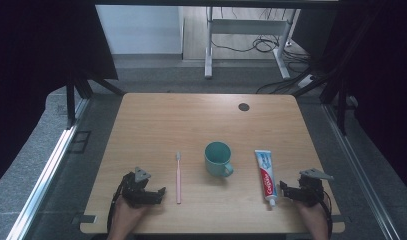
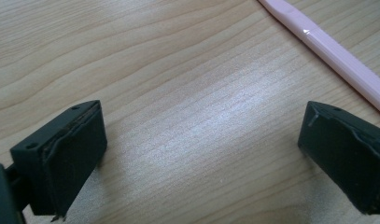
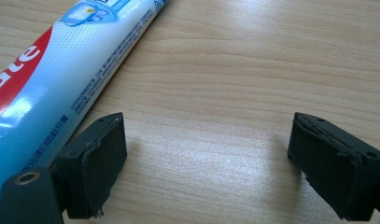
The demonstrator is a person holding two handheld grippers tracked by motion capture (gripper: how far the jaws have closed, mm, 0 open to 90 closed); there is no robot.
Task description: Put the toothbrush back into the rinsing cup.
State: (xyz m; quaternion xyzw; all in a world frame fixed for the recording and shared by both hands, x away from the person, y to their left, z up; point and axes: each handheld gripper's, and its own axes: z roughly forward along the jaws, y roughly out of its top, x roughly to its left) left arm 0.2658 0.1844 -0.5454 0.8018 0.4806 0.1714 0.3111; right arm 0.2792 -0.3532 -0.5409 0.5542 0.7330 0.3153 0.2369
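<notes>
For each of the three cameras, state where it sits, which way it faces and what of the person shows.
High view: above the person's side, facing forward and down on the table; both hands, left gripper and right gripper show.
Left gripper view: rides that gripper, facing the wood; open black jaws, pink toothbrush beyond.
Right gripper view: rides that gripper; open jaws beside the toothpaste tube.
Shared: toothbrush and tube also lie in the high view.

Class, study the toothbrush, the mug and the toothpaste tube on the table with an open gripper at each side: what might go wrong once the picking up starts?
1. The pink toothbrush lies flat and thin on the table; the left gripper may slip off it.
2. The toothpaste tube is soft; the right gripper may squash it.
3. The teal mug stands between them and might get knocked.
</notes>
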